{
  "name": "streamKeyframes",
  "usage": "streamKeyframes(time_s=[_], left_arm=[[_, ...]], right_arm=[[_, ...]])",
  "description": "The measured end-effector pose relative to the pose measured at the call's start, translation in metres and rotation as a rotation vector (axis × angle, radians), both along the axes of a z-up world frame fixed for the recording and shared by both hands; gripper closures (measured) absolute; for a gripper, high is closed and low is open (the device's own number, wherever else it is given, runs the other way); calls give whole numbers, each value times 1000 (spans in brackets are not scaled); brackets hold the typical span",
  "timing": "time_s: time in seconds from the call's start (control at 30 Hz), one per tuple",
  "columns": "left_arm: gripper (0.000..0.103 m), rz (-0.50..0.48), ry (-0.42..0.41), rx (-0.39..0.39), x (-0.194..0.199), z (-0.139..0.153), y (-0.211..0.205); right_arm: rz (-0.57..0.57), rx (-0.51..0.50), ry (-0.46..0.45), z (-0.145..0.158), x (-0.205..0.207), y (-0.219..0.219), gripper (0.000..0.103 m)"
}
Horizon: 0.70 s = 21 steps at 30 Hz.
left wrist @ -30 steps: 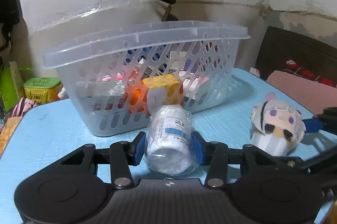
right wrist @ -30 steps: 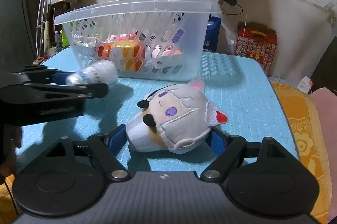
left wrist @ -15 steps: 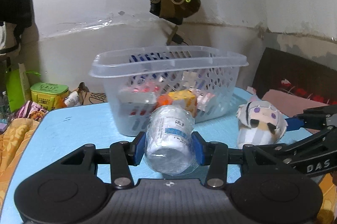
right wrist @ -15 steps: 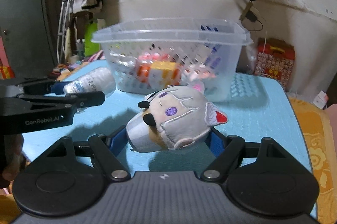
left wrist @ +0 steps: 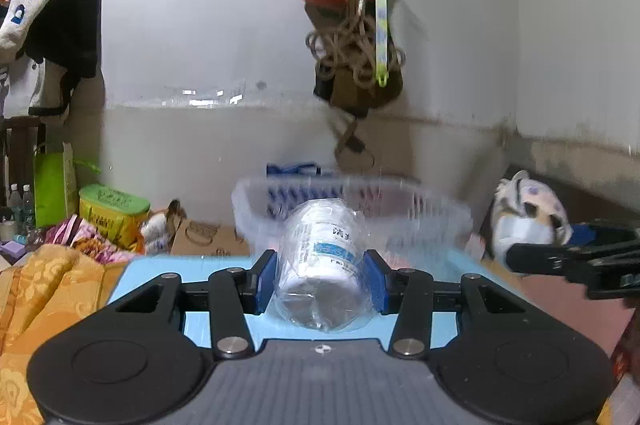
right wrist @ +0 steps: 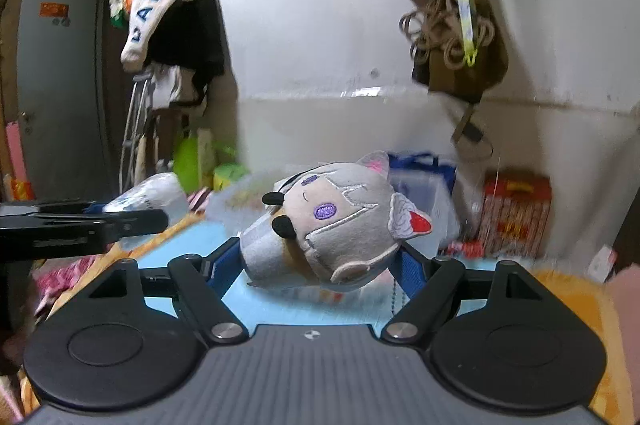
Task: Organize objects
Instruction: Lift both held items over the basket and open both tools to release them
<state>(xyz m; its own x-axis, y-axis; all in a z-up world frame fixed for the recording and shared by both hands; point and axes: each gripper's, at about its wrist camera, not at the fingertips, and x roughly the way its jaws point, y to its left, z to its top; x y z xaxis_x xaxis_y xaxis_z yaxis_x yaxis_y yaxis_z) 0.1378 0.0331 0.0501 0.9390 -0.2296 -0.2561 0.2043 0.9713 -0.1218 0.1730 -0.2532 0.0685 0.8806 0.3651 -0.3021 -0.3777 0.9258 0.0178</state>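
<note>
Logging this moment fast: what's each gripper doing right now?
Left gripper: closed on the bottle, held up off the table.
Right gripper: closed on the plush toy, also lifted.

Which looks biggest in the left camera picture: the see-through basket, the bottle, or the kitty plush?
Largest to smallest, as they look in the left wrist view:
1. Clear basket, blurry, widest.
2. Bottle, held in the left gripper. It sits nearest the camera, so it looks oversized.
3. Plush, held in the right gripper.
</note>
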Motion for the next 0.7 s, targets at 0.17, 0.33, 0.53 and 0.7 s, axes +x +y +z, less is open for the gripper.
streamKeyframes(time_s=[0.17, 0.33, 0.53, 0.7], left_arm=[[53, 12, -5, -45, 46, 45, -13], [52, 16, 98, -60, 116, 60, -25], [52, 88, 143, -63, 167, 37, -31], [5, 167, 139, -108, 178, 25, -17]], right_arm=[[-33, -12, -30, 29, 67, 14, 22], [-78, -42, 50, 16, 127, 19, 22], [-36, -62, 40, 0, 154, 21, 15], [-49, -56, 6, -11, 144, 19, 0]])
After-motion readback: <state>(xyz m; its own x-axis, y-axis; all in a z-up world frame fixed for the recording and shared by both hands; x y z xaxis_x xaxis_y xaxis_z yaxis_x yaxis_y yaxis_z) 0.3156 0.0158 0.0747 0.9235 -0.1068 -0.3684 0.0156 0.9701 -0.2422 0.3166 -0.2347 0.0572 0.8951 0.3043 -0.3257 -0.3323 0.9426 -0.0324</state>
